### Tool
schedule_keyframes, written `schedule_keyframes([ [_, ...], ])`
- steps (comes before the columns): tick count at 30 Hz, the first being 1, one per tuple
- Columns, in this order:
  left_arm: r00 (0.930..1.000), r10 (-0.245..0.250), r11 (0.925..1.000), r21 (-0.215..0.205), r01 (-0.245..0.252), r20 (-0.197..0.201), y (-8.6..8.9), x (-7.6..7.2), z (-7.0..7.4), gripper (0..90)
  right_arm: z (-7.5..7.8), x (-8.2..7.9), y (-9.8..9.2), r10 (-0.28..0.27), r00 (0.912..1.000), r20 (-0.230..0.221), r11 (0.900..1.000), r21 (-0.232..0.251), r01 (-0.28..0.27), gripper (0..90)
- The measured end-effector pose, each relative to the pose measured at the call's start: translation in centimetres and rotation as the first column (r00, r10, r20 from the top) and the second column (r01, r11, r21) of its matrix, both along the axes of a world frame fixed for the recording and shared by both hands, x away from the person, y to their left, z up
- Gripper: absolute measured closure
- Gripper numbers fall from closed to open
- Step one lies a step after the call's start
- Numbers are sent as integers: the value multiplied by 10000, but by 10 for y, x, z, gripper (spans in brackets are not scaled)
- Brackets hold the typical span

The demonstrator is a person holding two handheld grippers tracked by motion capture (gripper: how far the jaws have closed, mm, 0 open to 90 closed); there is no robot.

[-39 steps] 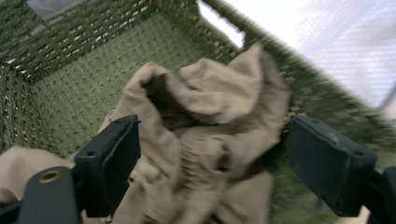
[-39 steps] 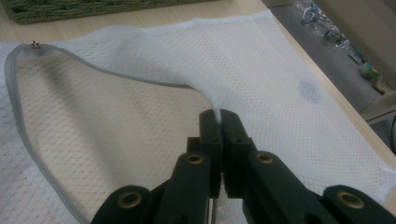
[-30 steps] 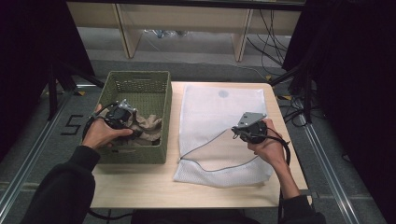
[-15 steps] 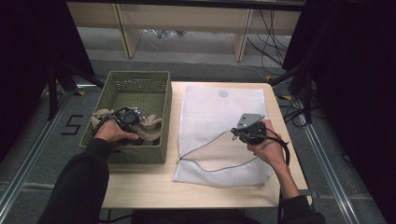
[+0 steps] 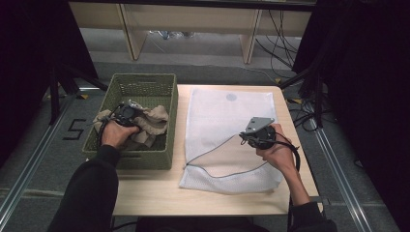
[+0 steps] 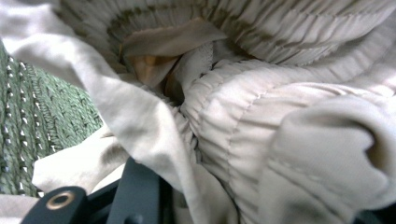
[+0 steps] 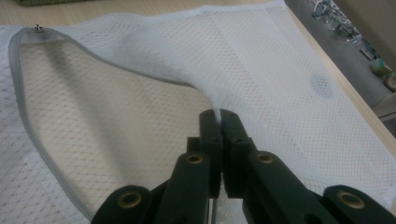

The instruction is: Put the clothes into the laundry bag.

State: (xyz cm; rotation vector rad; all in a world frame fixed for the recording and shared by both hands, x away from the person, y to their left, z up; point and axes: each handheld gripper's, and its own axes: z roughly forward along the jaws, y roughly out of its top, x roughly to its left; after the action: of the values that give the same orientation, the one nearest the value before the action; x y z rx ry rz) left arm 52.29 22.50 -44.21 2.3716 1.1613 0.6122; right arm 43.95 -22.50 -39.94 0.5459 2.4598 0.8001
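In the woven green basket at the table's left edge, our left gripper has just been closing into the crumpled beige garment; whether it grips, we cannot tell. Next comes lifting it across. Our right gripper stays clenched on the white mesh laundry bag, holding its grey-trimmed mouth open.

Just one readable mark: a black "5" painted on the grey floor, left of the table's left edge, beside the green basket. Grey round patch on the white mesh bag too blurred to read; no other txt, brand or label legible.
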Motion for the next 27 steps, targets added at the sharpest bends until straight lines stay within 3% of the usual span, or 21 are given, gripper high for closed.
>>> schedule_keyframes([
  [1, 9988, -183, 9998, 63, 186, -463, -1, 0, -2, 569, 0, 1, -1, 88, 9999, 83, 10000, -38, -87, 898],
  [2, 9952, -44, 9999, -114, 33, -974, -4, -2, -7, 526, -1, 0, -1, 72, 9999, 72, 10000, -15, -72, 898],
  [5, 9921, -186, 9998, -71, 178, -1241, -6, -1, -17, 325, -1, 0, -1, 58, 9999, 103, 10000, -8, -58, 898],
  [7, 9904, -392, 9984, 345, 441, -1327, -10, -1, -22, 215, 0, 0, -1, 38, 9999, 110, 10000, -22, -38, 898],
  [8, 9906, -354, 9978, 508, 424, -1322, -12, -1, -24, 202, 0, -1, 0, 88, 9999, 70, 10000, -47, -88, 898],
  [9, 9918, -383, 9940, 975, 504, -1222, -14, 0, -23, 252, 0, -1, 0, 97, 9999, 48, 9999, -50, -97, 898],
  [10, 9950, -491, 9900, 1275, 600, -864, -15, 2, -21, 397, 1, -1, 0, 68, 10000, 69, 10000, -30, -68, 898],
  [12, 9975, -316, 9931, 1109, 385, -632, -17, 0, -21, 549, 1, -2, -1, -13, 10000, 35, 10000, 71, 13, 899],
  [13, 9970, -479, 9903, 1273, 554, -616, -16, -2, -18, 593, 2, -2, -1, -39, 10000, 44, 9999, 109, 39, 899],
  [15, 9996, -155, 9960, 871, 174, -218, -15, -7, -13, 621, 2, -1, -2, 73, 9999, 151, 9999, 102, -75, 899],
  [17, 9993, -16, 9993, 378, 2, 361, -9, -14, 4, 629, 3, -1, -3, -76, 9999, 82, 9997, 222, 74, 899],
  [18, 9977, 55, 9999, 134, -64, 677, -8, -16, 12, 632, 2, 0, -3, -74, 10000, 26, 9997, 245, 73, 899],
  [22, 9880, -105, 9999, -103, 122, 1541, -5, -34, 43, 643, 0, 2, -4, -51, 10000, 83, 9997, 233, 49, 899],
  [23, 9834, -117, 9989, -422, 197, 1813, -3, -40, 53, 644, 0, 2, -4, -55, 10000, 74, 9997, 250, 54, 899],
  [24, 9805, -96, 9941, -1041, 306, 1961, -1, -46, 62, 646, 0, 0, -4, -213, 9998, -12, 9992, 339, 214, 899],
  [25, 9753, -419, 9878, -1376, 730, 2170, 3, -50, 72, 648, 0, 0, -4, -214, 9998, -9, 9992, 342, 215, 899],
  [27, 9723, -288, 9803, -1835, 728, 2319, 6, -61, 90, 652, 1, 1, -4, -54, 10000, 68, 9996, 260, 52, 899],
])
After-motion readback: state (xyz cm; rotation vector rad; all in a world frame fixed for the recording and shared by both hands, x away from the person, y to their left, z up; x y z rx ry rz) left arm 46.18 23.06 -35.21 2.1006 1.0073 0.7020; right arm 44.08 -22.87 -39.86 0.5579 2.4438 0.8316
